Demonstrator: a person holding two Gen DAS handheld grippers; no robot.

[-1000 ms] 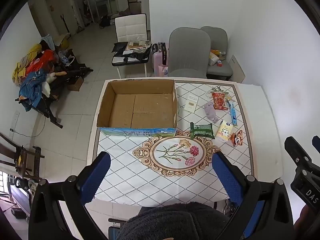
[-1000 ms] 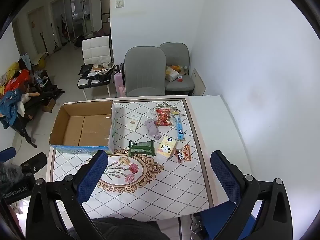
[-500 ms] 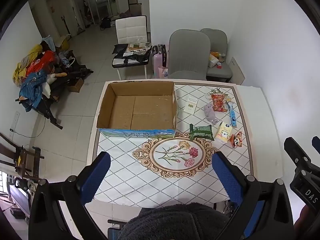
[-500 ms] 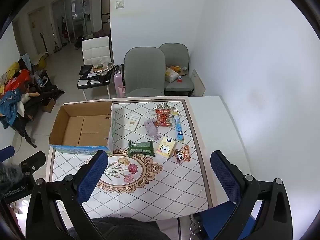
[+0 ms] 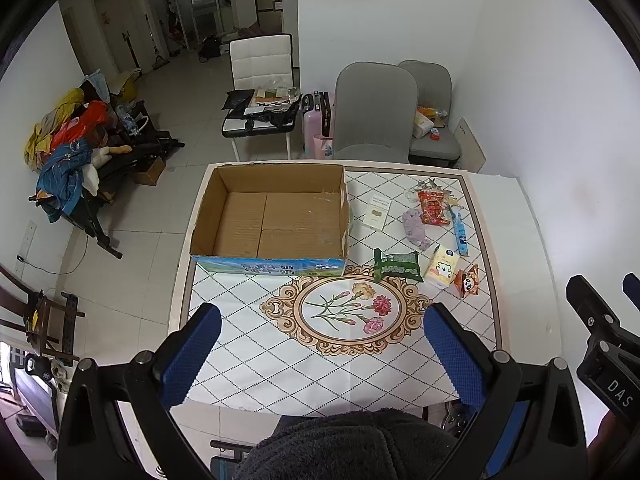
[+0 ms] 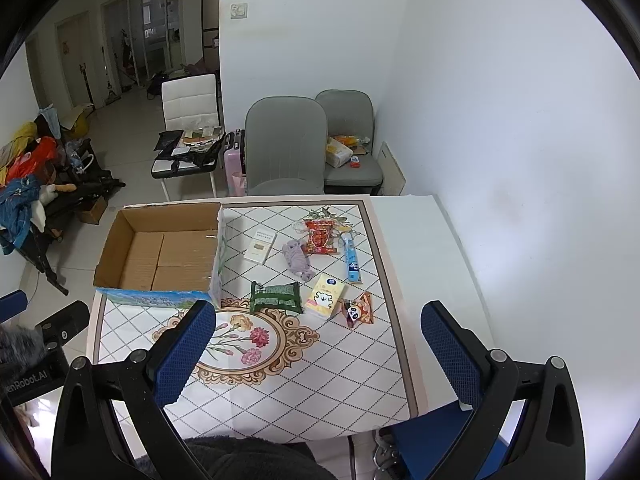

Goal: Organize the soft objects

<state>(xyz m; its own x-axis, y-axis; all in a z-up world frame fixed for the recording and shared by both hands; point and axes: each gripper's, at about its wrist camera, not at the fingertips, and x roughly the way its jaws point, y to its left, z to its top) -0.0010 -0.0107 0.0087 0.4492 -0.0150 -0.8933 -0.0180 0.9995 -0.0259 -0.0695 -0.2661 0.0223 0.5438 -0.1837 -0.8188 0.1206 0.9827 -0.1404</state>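
Nearest the cameras, a dark fuzzy garment (image 5: 340,444) is filling the bottom edge of both views, cut off by the frame so that what it belongs to is not showing. Above it, the left gripper (image 5: 322,354) is hovering with its two blue-padded fingers spread wide and nothing between them, and the right gripper (image 6: 318,354) is doing the same, wide and empty; each is showing only as a sliver at the edge of the other's view. Both are hanging over the near end of the table (image 6: 424,240), which is wearing a diamond-patterned cloth with a flower medallion (image 5: 346,310). Past the medallion, seven small things are lying loose on the cloth to the right of the box: a green packet (image 6: 276,297), a yellow tissue pack (image 6: 325,301), an orange panda-faced packet (image 6: 359,310), a lilac soft cloth item (image 6: 296,258) crumpled so its shape is hard to read, a blue tube (image 6: 352,260), a red snack bag (image 6: 320,237) and a white card (image 6: 261,246) whose print is too small to read. One open cardboard box (image 5: 268,216) is sitting empty at the table's far left. Beyond the table, two grey chairs (image 6: 286,146) and one white chair (image 6: 192,100) are standing, the rear grey one partly hidden.
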